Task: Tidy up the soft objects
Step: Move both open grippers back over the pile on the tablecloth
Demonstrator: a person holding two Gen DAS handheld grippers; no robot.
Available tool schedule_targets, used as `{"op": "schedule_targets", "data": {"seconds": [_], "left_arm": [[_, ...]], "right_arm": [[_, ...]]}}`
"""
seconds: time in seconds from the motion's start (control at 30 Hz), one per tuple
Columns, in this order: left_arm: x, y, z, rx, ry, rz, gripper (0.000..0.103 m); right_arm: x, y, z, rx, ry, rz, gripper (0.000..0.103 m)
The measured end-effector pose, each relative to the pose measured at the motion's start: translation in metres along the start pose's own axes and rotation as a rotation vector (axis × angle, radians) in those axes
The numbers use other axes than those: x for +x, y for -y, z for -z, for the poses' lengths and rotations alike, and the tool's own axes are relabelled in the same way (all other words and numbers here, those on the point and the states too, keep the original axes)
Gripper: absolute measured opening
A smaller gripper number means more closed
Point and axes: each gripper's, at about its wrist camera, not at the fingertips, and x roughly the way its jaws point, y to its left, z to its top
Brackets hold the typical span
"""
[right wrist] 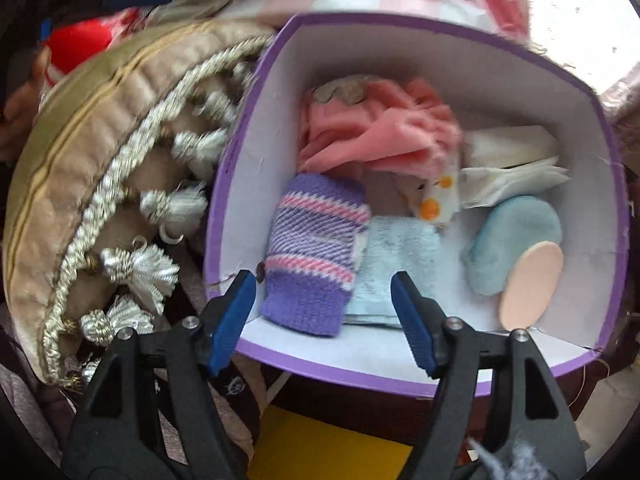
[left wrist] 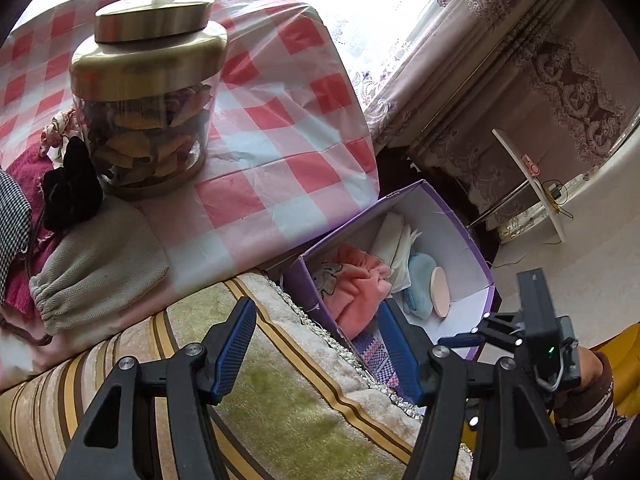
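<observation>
A purple box [right wrist: 440, 60] with white inner walls holds soft things: a pink cloth [right wrist: 380, 132], a purple striped knit piece [right wrist: 316, 252], a light blue cloth [right wrist: 396, 264], a blue puff [right wrist: 516, 240] and white folded cloths [right wrist: 512, 164]. My right gripper [right wrist: 324, 280] hangs open straight above the box's near side. The knit piece lies loose below its jaws, and no pad presses it. My left gripper [left wrist: 316, 308] is open and empty over a striped cushion [left wrist: 280, 400], with the box [left wrist: 472, 240] just beyond it. A grey drawstring pouch [left wrist: 96, 268] and a black scrunchie [left wrist: 72, 188] lie on the table at left.
A glass jar [left wrist: 148, 100] with a metal lid stands on the red-checked tablecloth [left wrist: 280, 120]. The tasselled cushion edge [right wrist: 100, 140] presses against the box's left wall. A round peach pad [right wrist: 528, 284] leans in the box. Curtains and a window lie behind.
</observation>
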Motion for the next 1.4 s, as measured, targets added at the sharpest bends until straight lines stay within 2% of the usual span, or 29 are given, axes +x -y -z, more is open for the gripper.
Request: {"op": "schedule_targets", "data": {"seconds": [0.07, 0.13, 0.5, 0.6, 0.7, 0.87, 1.07, 1.27, 1.4], "left_arm": [[-0.002, -0.003, 0.0, -0.01, 0.008, 0.004, 0.064], [-0.004, -0.004, 0.0, -0.015, 0.012, 0.0, 0.064], [-0.025, -0.026, 0.005, -0.047, 0.056, -0.042, 0.064], [-0.037, -0.042, 0.008, -0.074, 0.083, -0.066, 0.064], [-0.054, -0.064, 0.015, -0.121, 0.116, -0.089, 0.064], [-0.086, -0.106, 0.029, -0.198, 0.175, -0.141, 0.064], [-0.114, -0.163, 0.044, -0.299, 0.245, -0.221, 0.064], [-0.127, -0.196, 0.056, -0.347, 0.267, -0.279, 0.064], [-0.132, -0.213, 0.061, -0.393, 0.272, -0.308, 0.064]], "right_arm": [[-0.007, 0.014, 0.002, 0.063, 0.034, 0.026, 0.074], [-0.002, 0.022, 0.0, 0.096, 0.02, 0.06, 0.074], [0.08, 0.005, -0.034, -0.07, -0.264, 0.177, 0.074], [0.096, 0.003, -0.039, -0.09, -0.307, 0.203, 0.074], [0.102, 0.003, -0.044, -0.068, -0.313, 0.2, 0.075], [0.064, 0.023, -0.044, -0.017, -0.241, 0.195, 0.078], [0.002, 0.029, -0.053, 0.042, -0.078, 0.207, 0.079], [-0.045, 0.014, -0.087, 0.077, 0.112, 0.162, 0.079], [-0.054, -0.012, -0.111, 0.065, 0.208, 0.127, 0.079]]}}
